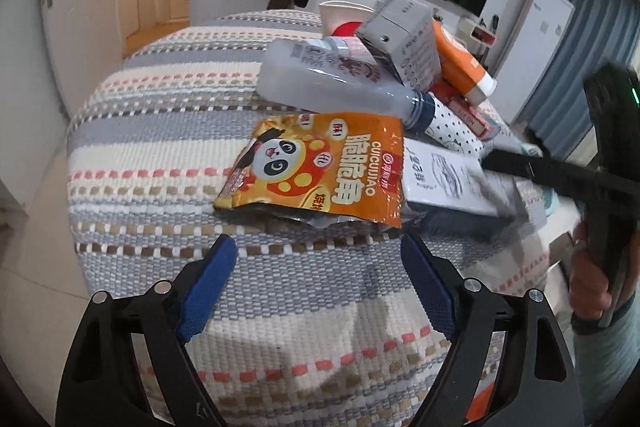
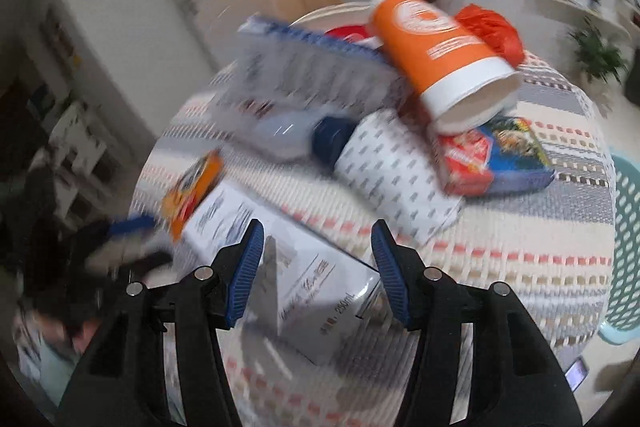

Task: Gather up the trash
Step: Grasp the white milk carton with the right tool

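Here: white carton [image 2: 304, 279], counter [image 2: 520, 267], amid piled trash.
Carton lay directly ahead of right tongs [image 2: 318, 273], long axis slanting up-left; jaws released, unclosed. Left tongs [image 1: 318, 283] released, empty, short of orange snack bag [image 1: 316, 167].

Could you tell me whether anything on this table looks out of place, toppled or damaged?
Yes. The orange paper cup lies tipped on its side atop the heap, its open mouth facing outward. The clear plastic bottle also lies flat, and the panda snack bag is torn open along one edge. No spill is visible on the striped tablecloth.
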The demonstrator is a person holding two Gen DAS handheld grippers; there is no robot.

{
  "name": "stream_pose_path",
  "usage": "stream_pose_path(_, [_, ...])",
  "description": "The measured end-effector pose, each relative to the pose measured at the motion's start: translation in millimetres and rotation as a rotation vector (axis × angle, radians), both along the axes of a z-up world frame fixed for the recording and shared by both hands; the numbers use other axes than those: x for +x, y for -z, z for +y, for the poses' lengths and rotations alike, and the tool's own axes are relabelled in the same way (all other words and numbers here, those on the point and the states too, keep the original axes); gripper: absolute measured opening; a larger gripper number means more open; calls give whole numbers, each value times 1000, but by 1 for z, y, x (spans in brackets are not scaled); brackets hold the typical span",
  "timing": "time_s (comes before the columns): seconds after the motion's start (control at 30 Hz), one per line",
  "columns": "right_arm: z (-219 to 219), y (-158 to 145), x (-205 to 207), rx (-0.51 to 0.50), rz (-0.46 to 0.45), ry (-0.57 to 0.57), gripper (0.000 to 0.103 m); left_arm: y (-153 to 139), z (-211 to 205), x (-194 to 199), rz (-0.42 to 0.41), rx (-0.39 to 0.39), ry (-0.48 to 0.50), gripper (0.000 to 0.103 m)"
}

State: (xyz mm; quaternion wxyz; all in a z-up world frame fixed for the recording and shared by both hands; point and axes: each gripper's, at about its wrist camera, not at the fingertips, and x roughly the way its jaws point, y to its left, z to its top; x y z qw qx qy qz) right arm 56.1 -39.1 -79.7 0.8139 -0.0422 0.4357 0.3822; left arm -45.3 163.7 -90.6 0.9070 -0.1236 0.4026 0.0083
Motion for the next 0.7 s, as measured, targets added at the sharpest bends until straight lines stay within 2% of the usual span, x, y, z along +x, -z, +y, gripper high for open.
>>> stream_pose_path(0.1, [6,3,-28,-52,-26,-85,71,-1,13,-6,-11,-23,-18,82])
stream_pose_path(0.17, [14,0,-42,-53,-39,-127,73,-2,18,-8,-17,-29,-26,82])
stream_pose_path(0.27, [29,-6,-48,-87,-126,-115,86,-3,22,-11,-24,-40,-39,82])
stream_pose_path(0.3, [36,-7,-46,-95,-146,-112,87,-4,25,-13,-25,-40,-42,82])
stream_pose_path(0.5, [57,6,-32,-130,-90,-180,87,-9,27,-21,-40,-44,-55,82])
stream_pose_path(0.63, [66,18,-35,-191,-120,-155,86,-8,28,-20,-39,-62,-47,82])
stream_pose_path(0.7, [66,22,-35,-229,-136,-134,67,-8,22,-17,-35,-56,-33,82])
